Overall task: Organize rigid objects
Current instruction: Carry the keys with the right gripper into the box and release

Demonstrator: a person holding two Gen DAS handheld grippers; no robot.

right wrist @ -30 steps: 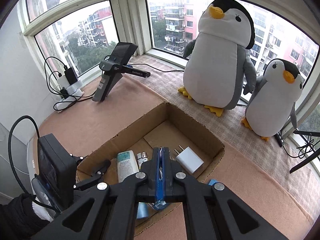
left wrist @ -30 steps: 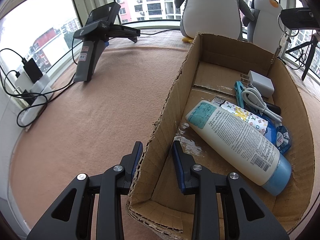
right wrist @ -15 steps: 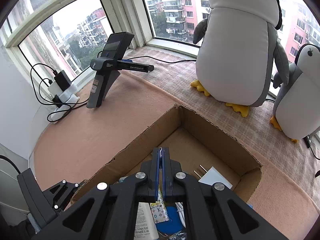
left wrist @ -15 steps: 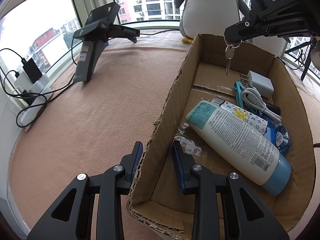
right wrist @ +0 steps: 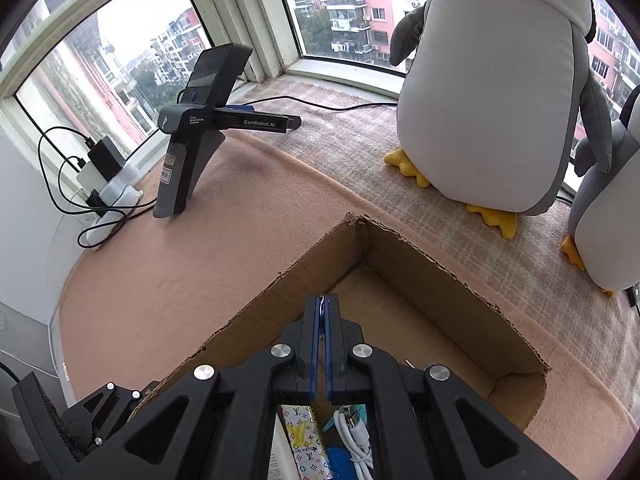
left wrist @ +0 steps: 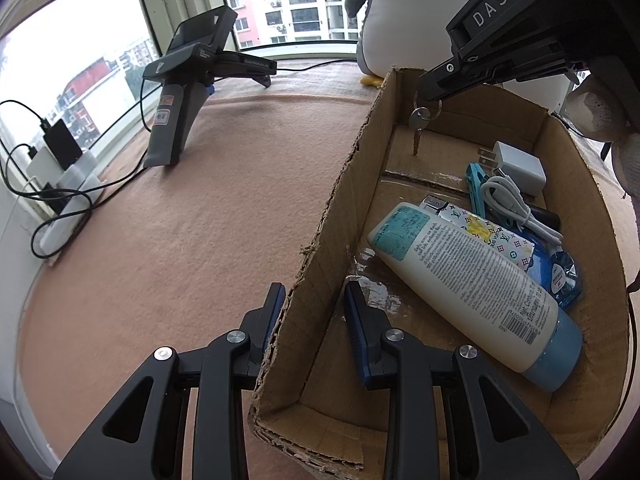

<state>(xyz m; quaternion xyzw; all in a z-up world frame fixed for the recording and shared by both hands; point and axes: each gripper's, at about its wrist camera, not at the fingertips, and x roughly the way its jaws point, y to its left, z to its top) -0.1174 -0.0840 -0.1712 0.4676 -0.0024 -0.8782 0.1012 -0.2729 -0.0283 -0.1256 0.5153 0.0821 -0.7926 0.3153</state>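
Observation:
A cardboard box (left wrist: 332, 216) lies on the brown mat. My left gripper (left wrist: 314, 304) straddles its near left wall, one finger outside and one inside, with a gap on each side. My right gripper (left wrist: 430, 98) is shut on a key ring; a silver key (left wrist: 418, 128) hangs from it over the box's far left corner. In the box lie a white lotion bottle (left wrist: 472, 284), a patterned lighter (left wrist: 492, 236), a white charger (left wrist: 516, 166), a white cable (left wrist: 516, 208) and a teal clip (left wrist: 476, 188). In the right wrist view the gripper (right wrist: 322, 306) is shut above the box corner (right wrist: 360, 224).
A spare gripper device (left wrist: 188, 92) stands on the mat at the far left. A power strip with cables (left wrist: 56, 200) lies by the window. Two plush penguins (right wrist: 492, 92) stand behind the box. Bare mat (left wrist: 180, 240) lies left of the box.
My right gripper has moved down and nearer over the box, lowering the hanging key into the far left corner. The left gripper and box have not moved.

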